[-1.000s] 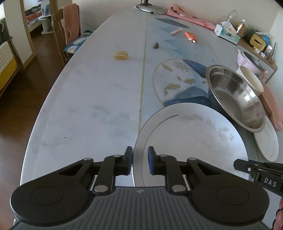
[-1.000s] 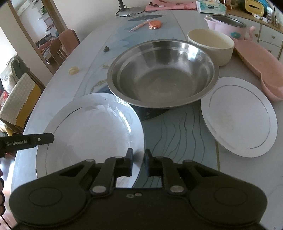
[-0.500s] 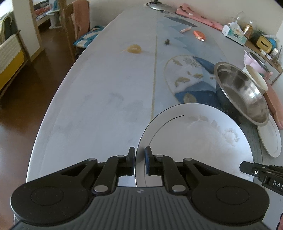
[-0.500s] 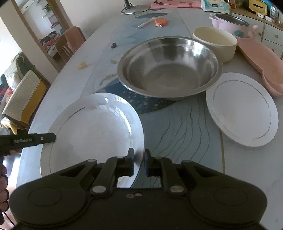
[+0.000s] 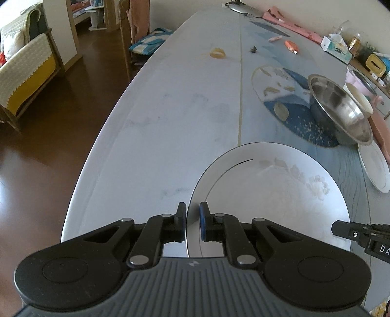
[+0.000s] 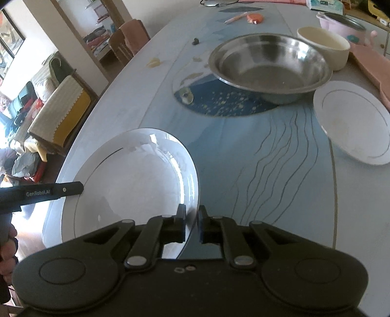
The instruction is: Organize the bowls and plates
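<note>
Both of my grippers are closed on the rim of the large white plate (image 5: 280,195), one at each side. My left gripper (image 5: 193,219) has its two pads nearly together, pinching the plate's left edge. My right gripper (image 6: 191,222) is clamped just as narrowly on the opposite edge, and in its view the tip of the left gripper reaches in over the plate's far rim. The plate shows above the near end of the long pale bench (image 5: 170,109); I cannot tell whether its underside touches the surface.

Taking that plate as my landmark: the steel bowl (image 6: 268,65) sits beyond it and to the right, well apart, on a blue oval pattern printed on the bench. Just behind the bowl, still farther from the plate, stands a cream bowl (image 6: 324,46), close to the steel rim. A smaller white plate (image 6: 351,124) lies flat to the right of the large plate, just beside the steel bowl. Far beyond the large plate, toward the bench's other end, lies a small orange object (image 6: 254,18).
</note>
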Available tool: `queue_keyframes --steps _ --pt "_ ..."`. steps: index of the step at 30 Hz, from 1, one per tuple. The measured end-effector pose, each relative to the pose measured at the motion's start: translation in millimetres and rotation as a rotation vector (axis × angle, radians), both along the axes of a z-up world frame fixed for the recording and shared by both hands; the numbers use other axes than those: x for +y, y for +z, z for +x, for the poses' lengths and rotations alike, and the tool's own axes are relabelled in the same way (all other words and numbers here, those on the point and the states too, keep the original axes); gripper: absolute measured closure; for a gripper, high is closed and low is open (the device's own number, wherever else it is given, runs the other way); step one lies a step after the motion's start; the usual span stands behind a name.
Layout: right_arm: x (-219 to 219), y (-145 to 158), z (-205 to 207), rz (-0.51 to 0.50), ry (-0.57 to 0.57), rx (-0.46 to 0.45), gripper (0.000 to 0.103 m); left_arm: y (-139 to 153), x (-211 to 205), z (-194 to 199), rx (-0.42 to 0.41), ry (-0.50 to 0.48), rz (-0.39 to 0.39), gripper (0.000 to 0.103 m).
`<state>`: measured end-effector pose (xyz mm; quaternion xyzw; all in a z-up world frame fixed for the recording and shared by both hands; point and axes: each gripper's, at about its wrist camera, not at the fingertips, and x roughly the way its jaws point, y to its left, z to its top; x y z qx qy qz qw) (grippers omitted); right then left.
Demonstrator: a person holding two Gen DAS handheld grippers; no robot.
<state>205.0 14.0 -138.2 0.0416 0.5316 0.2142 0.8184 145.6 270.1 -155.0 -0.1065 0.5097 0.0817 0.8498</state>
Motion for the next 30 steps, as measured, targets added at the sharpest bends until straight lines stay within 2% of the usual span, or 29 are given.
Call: queue_keyframes --steps 11,16,20,30 --pt "3.4 -3.4 -10.1 -0.032 -0.004 -0.007 0.091 0.3 -5.5 -6.0 -0.005 -0.020 0.025 0.094" --pt "5.2 2.9 -11.9 -0.061 0.009 -0.045 0.082 1.2 -6.1 -8.0 -0.009 -0.030 0.038 0.093" --pt "1.3 7.4 -12.1 -0.077 -0.009 -0.056 0.081 3.3 -7.3 -10.7 -0.015 -0.033 0.053 0.093" --pt "-3.3 32.6 -25.9 -0.088 -0.019 -0.140 0.073 36.1 -9.1 -24.5 -0.093 -0.060 0.054 0.092"
